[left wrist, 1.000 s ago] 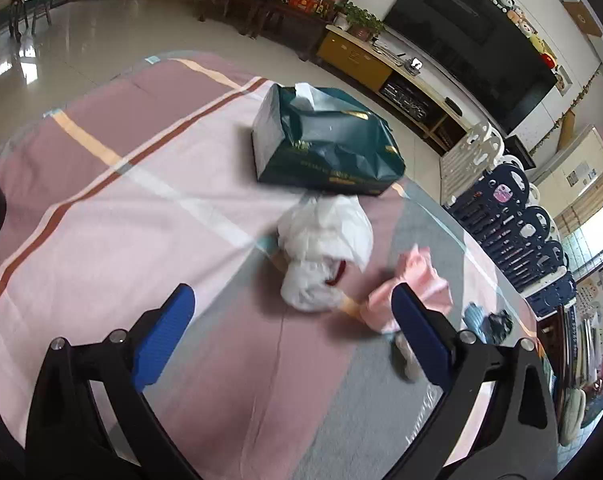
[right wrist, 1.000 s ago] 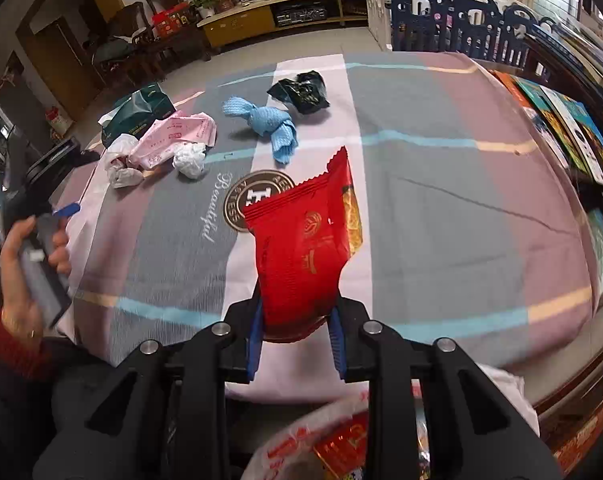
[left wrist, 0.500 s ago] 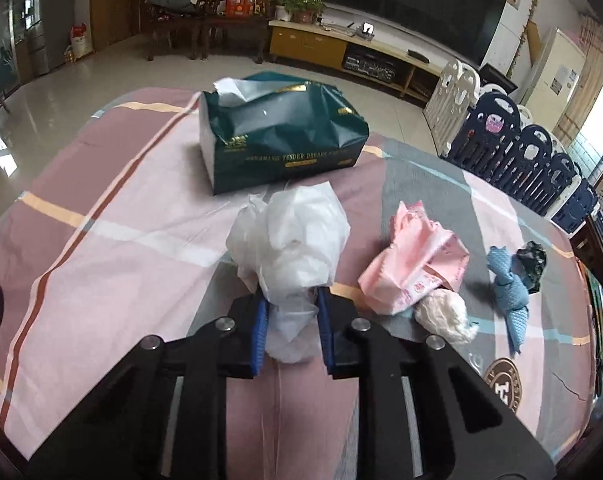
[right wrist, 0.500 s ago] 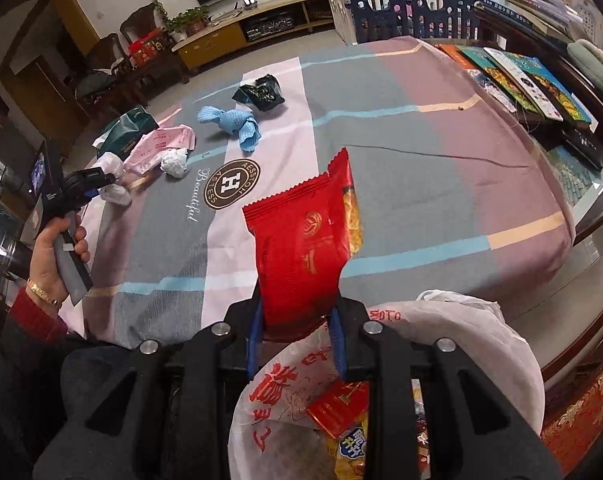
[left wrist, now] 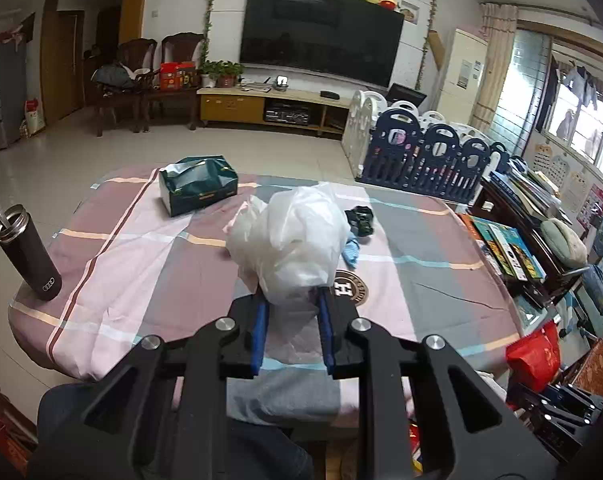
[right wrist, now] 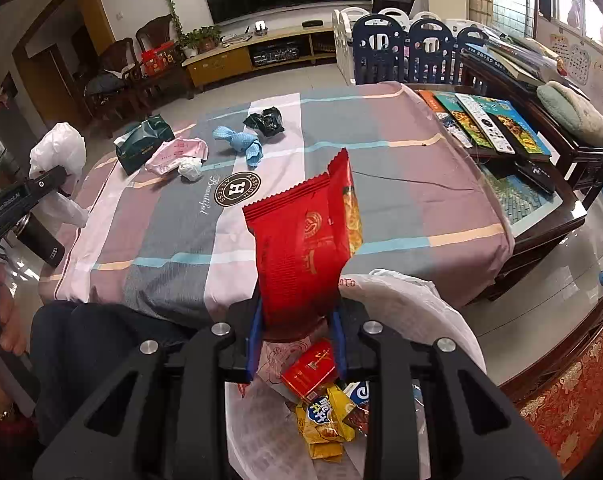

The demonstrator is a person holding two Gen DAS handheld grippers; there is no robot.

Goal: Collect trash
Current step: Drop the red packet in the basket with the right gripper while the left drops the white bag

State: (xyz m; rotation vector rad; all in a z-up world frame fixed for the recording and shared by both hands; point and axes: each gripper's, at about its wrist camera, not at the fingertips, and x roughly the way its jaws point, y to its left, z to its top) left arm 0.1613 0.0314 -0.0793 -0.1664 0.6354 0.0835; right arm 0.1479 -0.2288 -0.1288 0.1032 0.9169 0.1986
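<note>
Standing upright in the closed jaws of the right gripper, the red snack wrapper hangs directly over the open white trash bag just below, off the desk's near edge; release looks the likely next step. The left gripper, jaws clamped on a crumpled white plastic bag, hovers above the desk's near left, farther from the trash bag.
</note>
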